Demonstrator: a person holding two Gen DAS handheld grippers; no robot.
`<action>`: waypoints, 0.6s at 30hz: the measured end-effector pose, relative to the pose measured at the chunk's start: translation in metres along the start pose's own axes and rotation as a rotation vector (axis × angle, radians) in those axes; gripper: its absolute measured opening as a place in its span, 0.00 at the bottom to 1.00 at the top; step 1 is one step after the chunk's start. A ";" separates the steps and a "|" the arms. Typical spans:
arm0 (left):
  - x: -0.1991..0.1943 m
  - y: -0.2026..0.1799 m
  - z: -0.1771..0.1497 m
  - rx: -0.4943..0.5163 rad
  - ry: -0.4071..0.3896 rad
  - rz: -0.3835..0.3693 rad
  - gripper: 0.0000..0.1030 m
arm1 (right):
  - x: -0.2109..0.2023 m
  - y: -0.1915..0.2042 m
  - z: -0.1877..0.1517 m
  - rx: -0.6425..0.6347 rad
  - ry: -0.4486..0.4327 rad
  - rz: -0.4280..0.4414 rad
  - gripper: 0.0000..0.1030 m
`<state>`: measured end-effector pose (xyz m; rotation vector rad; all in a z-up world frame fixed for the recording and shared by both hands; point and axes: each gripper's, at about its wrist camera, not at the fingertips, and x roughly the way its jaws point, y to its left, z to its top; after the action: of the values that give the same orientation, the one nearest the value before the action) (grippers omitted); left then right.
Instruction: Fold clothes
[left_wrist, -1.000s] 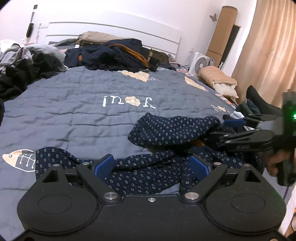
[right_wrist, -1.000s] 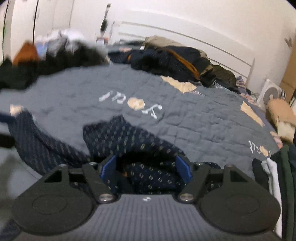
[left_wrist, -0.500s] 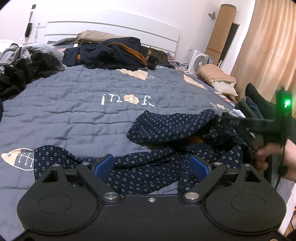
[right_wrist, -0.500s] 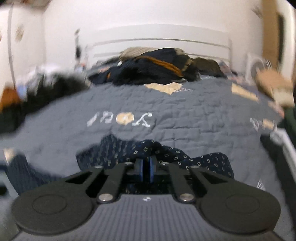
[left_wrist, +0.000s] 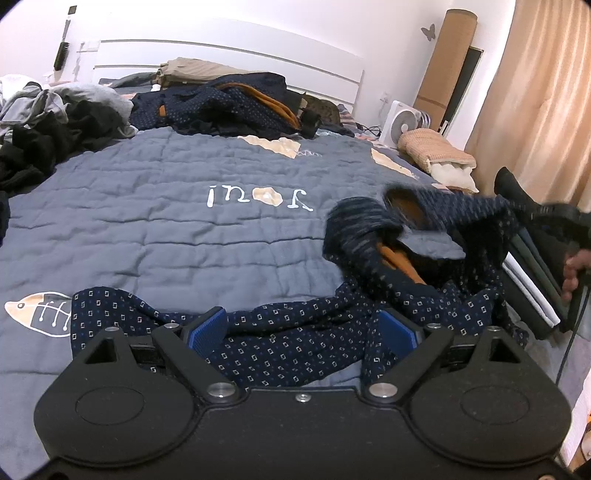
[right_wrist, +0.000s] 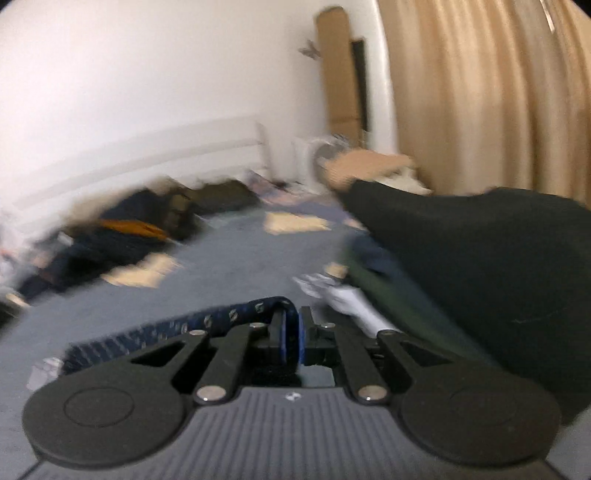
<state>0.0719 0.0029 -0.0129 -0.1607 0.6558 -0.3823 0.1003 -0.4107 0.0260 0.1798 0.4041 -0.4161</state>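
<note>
While motion blurs it, right claw (right_wrist: 291, 334) pinching patterned garment (left_wrist: 280, 343), edge hidden.

My left gripper (left_wrist: 303, 330) was matte black, with blue ribbed pads (left_wrist: 207, 328), silver pivot screws and two round discs on its body. My right gripper (right_wrist: 291, 334) matched it, though its body was ribbed grey with one small centre screw.
</note>
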 end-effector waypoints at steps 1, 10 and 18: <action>0.000 0.000 0.000 0.000 0.002 0.000 0.86 | 0.004 -0.006 -0.001 -0.007 0.021 -0.021 0.08; 0.010 -0.006 -0.001 0.002 0.011 0.008 0.86 | -0.014 0.001 0.015 -0.009 0.068 0.215 0.35; 0.020 -0.016 -0.004 0.021 0.026 0.004 0.86 | 0.008 0.052 -0.020 -0.227 0.201 0.398 0.52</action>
<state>0.0792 -0.0202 -0.0233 -0.1343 0.6777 -0.3876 0.1228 -0.3618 0.0091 0.0775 0.5958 0.0422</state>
